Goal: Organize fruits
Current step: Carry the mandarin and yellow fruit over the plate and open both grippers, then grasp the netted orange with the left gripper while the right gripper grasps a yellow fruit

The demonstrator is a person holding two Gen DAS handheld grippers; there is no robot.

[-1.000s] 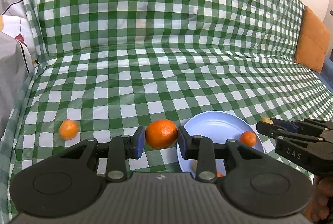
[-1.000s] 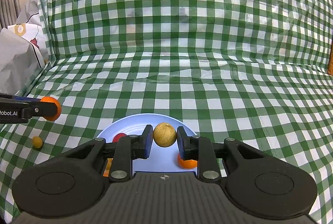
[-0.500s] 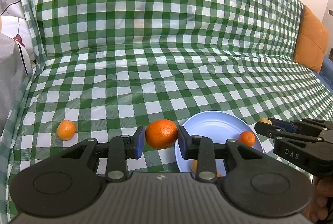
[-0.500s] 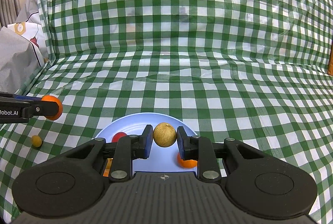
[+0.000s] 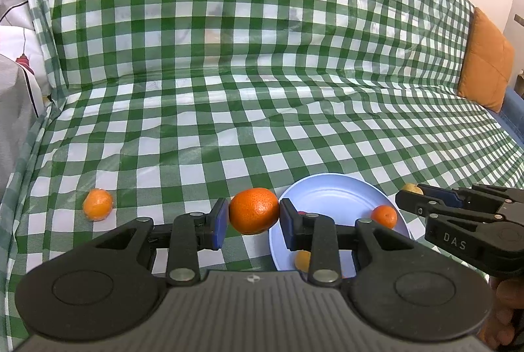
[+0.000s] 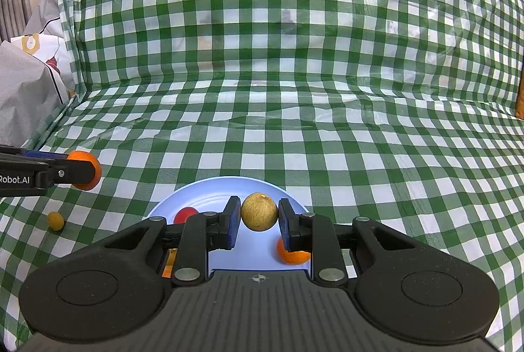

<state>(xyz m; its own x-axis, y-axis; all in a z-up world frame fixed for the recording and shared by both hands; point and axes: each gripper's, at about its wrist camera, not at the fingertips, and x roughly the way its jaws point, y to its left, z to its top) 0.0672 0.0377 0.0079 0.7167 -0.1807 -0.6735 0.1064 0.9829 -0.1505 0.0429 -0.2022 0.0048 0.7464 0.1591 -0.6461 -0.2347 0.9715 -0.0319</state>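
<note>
My left gripper (image 5: 252,217) is shut on a large orange (image 5: 253,210), held just left of the light blue plate (image 5: 330,193). My right gripper (image 6: 259,217) is shut on a tan round fruit (image 6: 259,211) above the plate (image 6: 209,191). The plate holds a small orange (image 5: 383,216), a red fruit (image 6: 184,214) and another orange piece partly hidden by the fingers. A loose orange (image 5: 97,204) lies on the cloth at the left. A small yellow fruit (image 6: 55,220) lies left of the plate. The left gripper with its orange (image 6: 85,170) shows in the right wrist view.
A green-and-white checked cloth (image 5: 262,109) covers the sofa seat and back. An orange cushion (image 5: 486,70) stands at the far right. Grey and white bedding (image 6: 26,83) is piled at the left edge. The right gripper (image 5: 458,214) shows at the right of the left wrist view.
My left gripper has shifted a little right toward the plate with the orange. The right gripper holds nearly still over the plate.
</note>
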